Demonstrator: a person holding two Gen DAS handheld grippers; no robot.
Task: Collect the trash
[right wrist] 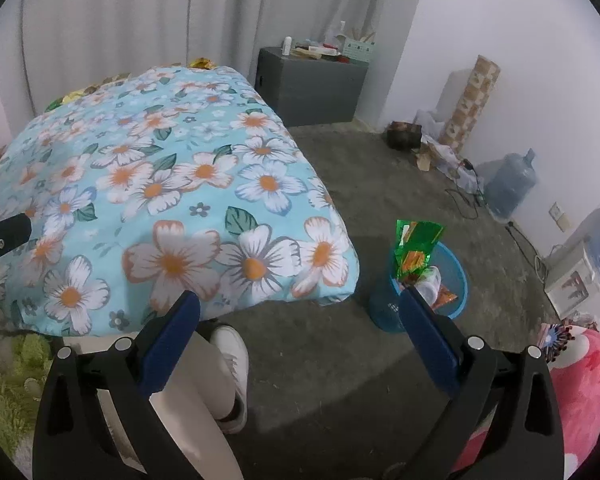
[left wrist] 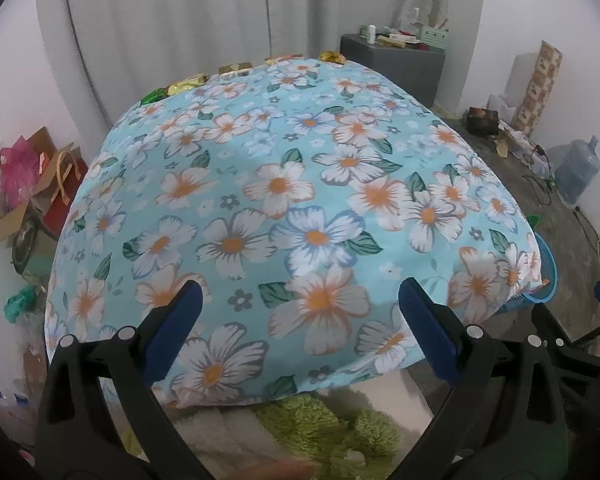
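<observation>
Several wrappers lie along the far edge of the floral-cloth table (left wrist: pixel 284 184): a green one (left wrist: pixel 154 96), gold ones (left wrist: pixel 188 83), a boxy one (left wrist: pixel 235 69) and a gold one at the right (left wrist: pixel 332 57). My left gripper (left wrist: pixel 298 296) is open and empty over the table's near edge. My right gripper (right wrist: pixel 300 308) is open and empty above the floor beside the table (right wrist: pixel 172 184). A blue trash basket (right wrist: pixel 458 280) stands on the floor at the table's right, holding a green snack bag (right wrist: pixel 416 244) and other wrappers; its rim shows in the left wrist view (left wrist: pixel 550 276).
A grey cabinet (right wrist: pixel 312 88) with small items stands by the curtain. A water jug (right wrist: pixel 514 184), cables and boxes line the right wall. Bags and cartons (left wrist: pixel 32 196) sit left of the table. A person's leg and white shoe (right wrist: pixel 230 360) are below the right gripper.
</observation>
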